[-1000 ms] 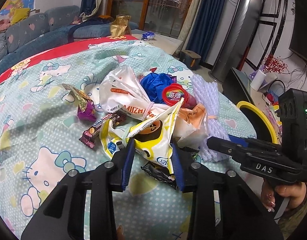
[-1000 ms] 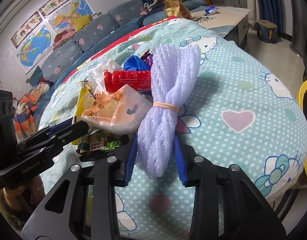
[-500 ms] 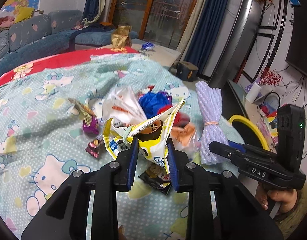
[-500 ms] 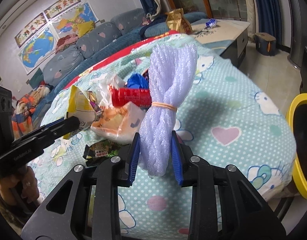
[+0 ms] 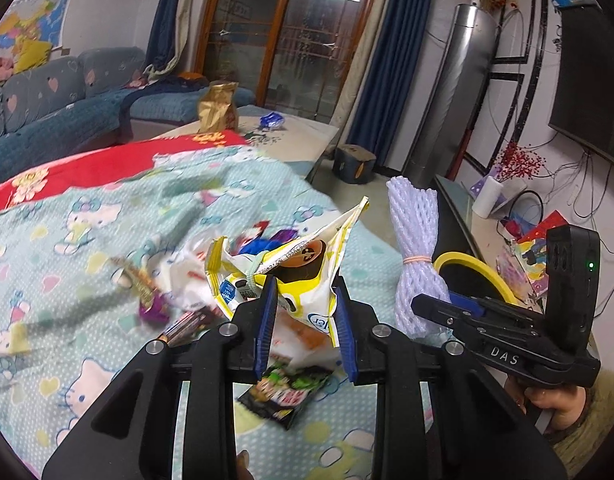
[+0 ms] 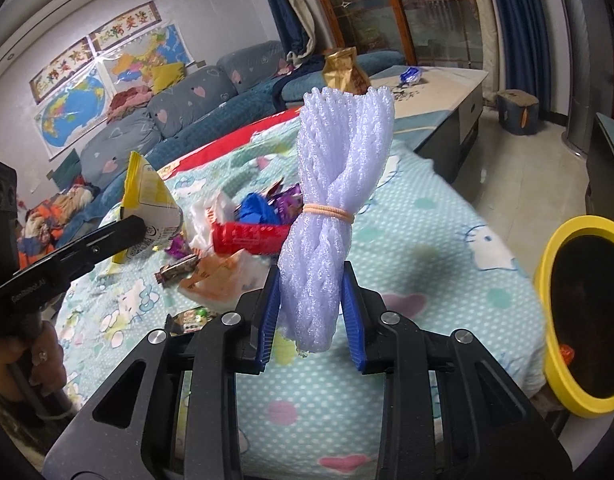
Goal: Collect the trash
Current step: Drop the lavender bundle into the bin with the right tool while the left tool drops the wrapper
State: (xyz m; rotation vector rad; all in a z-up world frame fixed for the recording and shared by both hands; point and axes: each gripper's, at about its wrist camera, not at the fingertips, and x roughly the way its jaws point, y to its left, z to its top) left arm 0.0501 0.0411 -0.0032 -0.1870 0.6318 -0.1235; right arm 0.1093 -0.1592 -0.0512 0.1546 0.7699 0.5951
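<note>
My left gripper (image 5: 305,336) is shut on a yellow and white snack bag (image 5: 295,276) and holds it above the table. My right gripper (image 6: 311,312) is shut on a bundle of white foam netting (image 6: 335,208) tied with a rubber band, held upright above the table; the bundle also shows in the left wrist view (image 5: 415,248). A yellow-rimmed bin (image 6: 579,320) stands past the table's right edge, with a small wrapper inside. More trash lies on the table: a red tube (image 6: 247,236), a blue bag (image 6: 255,208), an orange and white bag (image 6: 223,276), a dark green wrapper (image 5: 285,390) and purple wrappers (image 5: 155,308).
The round table (image 6: 419,248) has a Hello Kitty cloth. A sofa (image 6: 179,108) runs behind it. A low coffee table (image 6: 435,84) holds a gold bag (image 6: 341,70). A TV stand with clutter (image 5: 507,220) is on the right.
Both grippers have closed on their items and lifted them off the table: the left with the snack bag, the right with the foam netting. The rest of the pile stays down.
</note>
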